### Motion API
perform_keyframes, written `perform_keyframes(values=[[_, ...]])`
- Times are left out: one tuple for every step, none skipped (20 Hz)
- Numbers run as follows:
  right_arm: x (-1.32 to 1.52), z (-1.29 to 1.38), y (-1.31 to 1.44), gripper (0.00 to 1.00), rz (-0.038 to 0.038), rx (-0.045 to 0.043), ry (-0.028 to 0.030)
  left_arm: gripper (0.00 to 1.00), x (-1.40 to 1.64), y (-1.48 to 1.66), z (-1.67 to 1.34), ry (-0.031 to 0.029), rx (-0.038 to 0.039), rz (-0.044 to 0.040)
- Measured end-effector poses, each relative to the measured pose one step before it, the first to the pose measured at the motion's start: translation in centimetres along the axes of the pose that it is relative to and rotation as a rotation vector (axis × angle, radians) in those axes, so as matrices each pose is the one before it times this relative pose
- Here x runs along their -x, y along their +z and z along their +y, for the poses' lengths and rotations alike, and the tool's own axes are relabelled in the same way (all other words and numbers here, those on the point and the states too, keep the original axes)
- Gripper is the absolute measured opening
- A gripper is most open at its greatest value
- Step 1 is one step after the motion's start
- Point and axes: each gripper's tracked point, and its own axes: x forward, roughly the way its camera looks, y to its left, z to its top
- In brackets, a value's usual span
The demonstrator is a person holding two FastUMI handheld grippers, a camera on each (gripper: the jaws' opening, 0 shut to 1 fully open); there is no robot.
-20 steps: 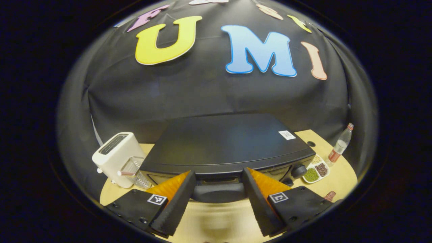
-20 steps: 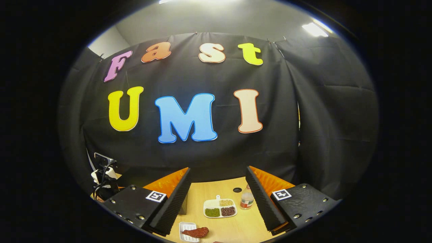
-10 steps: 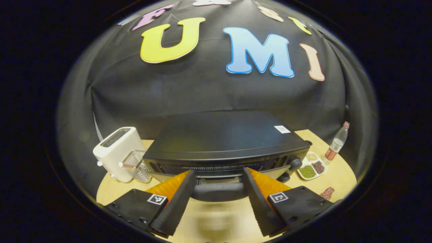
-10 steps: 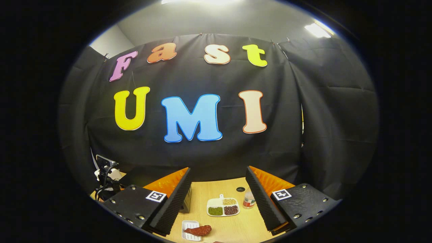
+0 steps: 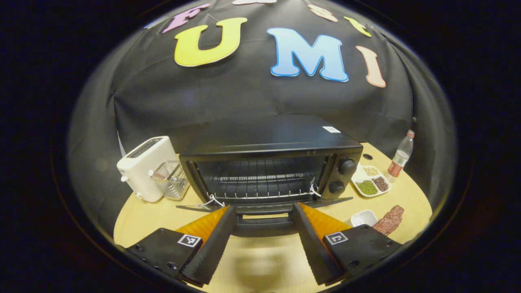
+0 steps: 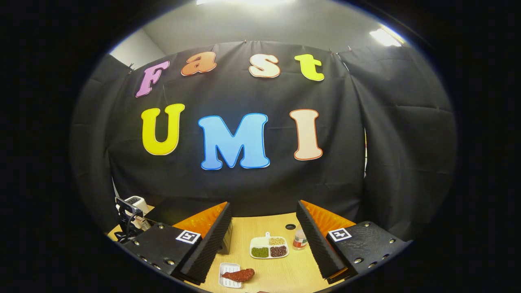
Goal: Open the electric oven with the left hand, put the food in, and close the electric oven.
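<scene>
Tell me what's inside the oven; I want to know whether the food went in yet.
Inside the oven, a bare wire rack; the floor beneath is hidden. The food lies on the table.

oven (image 5: pixel 268 160) mouth open; rack (image 5: pixel 260 185) bare

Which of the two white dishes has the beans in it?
The divided dish beside the oven's knobs, nearer the bottle. The small plain dish sits closer to the camera, touching the reddish meat.
</scene>
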Motion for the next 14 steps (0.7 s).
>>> perform_keyframes(values=[[0.243,-0.015,-0.116,0.98,0.00290,-0.00127,0.00208,0.95,0.146,-0.282,0.013,-0.00087,-0.00089,0.00102],[0.113,0.039,-0.009,0.98,0.00267,-0.00330,0.00239,0.95,0.131,-0.452,-0.072,-0.00143,-0.00400,0.00338],[0.153,-0.063,-0.063,0.98,0.00160,-0.00253,0.00049,0.95,0.065,-0.297,-0.051,-0.00234,-0.00834,-0.00043],[0.212,-0.093,-0.043,0.98,0.00132,-0.00027,-0.00071,0.91,0.083,-0.464,-0.089,-0.00270,-0.00945,0.00031],[0.131,-0.108,0.012,0.98,0.00185,0.00095,-0.00130,0.93,0.056,-0.454,-0.054,-0.00221,-0.00818,0.00325],[0.000,-0.147,-0.076,0.98,0.00121,0.00127,-0.00140,0.95,0.189,-0.645,0.005,-0.00183,-0.00527,0.00607],[0.123,-0.114,-0.058,0.98,0.00120,0.00192,-0.00203,0.91,0.063,-0.723,-0.064,-0.00181,-0.00019,0.01187],[0.043,-0.094,0.012,0.98,0.00289,0.00200,-0.00217,0.95,0.053,-0.898,-0.120,-0.00216,0.00091,0.01480],[0.041,-0.034,-0.110,0.98,0.00339,0.00114,0.00060,0.91,-0.076,-0.902,-0.099,-0.00282,-0.00124,0.01700],[0.114,0.084,-0.156,0.98,0.00295,0.00105,0.00231,0.95,-0.009,-1.063,-0.152,-0.00252,0.00082,0.02238],[0.083,0.062,-0.119,0.98,0.00362,0.00051,0.00353,0.99,-0.237,-1.026,-0.108,-0.00235,0.00109,0.02266],[-0.009,0.092,-0.065,0.98,0.00299,0.00074,0.00377,0.99,-0.303,-1.106,-0.084,-0.00112,0.00724,0.02182],[-0.054,0.004,-0.153,0.98,0.00287,0.00268,0.00107,0.99,-0.384,-0.945,0.083,0.00566,0.00889,0.02644],[0.004,0.089,-0.311,0.98,0.00281,0.00788,0.00755,0.95,-0.297,-0.434,0.328,0.01509,0.00615,0.01240]])
